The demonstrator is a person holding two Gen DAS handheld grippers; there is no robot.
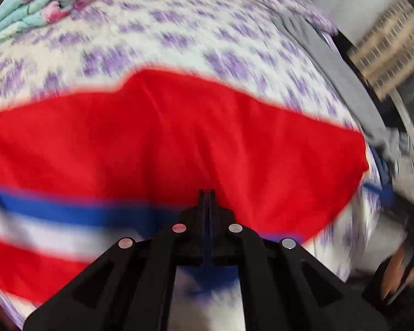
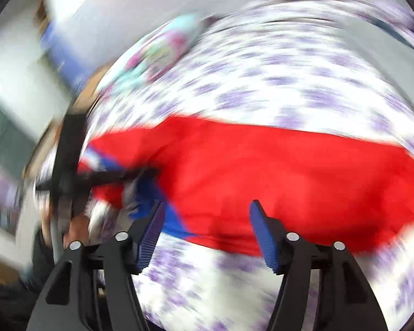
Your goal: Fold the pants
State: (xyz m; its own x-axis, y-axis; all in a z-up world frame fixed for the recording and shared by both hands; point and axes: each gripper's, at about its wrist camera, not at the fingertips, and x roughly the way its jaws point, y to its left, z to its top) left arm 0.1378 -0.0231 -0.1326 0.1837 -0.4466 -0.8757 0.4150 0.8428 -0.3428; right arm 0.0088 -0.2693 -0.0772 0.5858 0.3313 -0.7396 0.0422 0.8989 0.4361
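Red pants (image 1: 179, 138) with blue and white side stripes lie spread on a bed with a white and purple flowered sheet (image 1: 179, 27). Both views are motion-blurred. My left gripper (image 1: 207, 195) is shut on the pants at their near striped edge and holds a fold of cloth. In the right wrist view the pants (image 2: 276, 171) lie ahead and my right gripper (image 2: 205, 209) is open and empty, just above their near edge. The left gripper (image 2: 140, 173) shows there at the left, pinching the striped edge.
A folded turquoise and pink flowered blanket (image 1: 55, 2) lies at the bed's far left corner. A grey cloth (image 1: 331, 63) runs along the bed's right edge. A slatted wooden piece (image 1: 386, 49) stands beyond the bed on the right.
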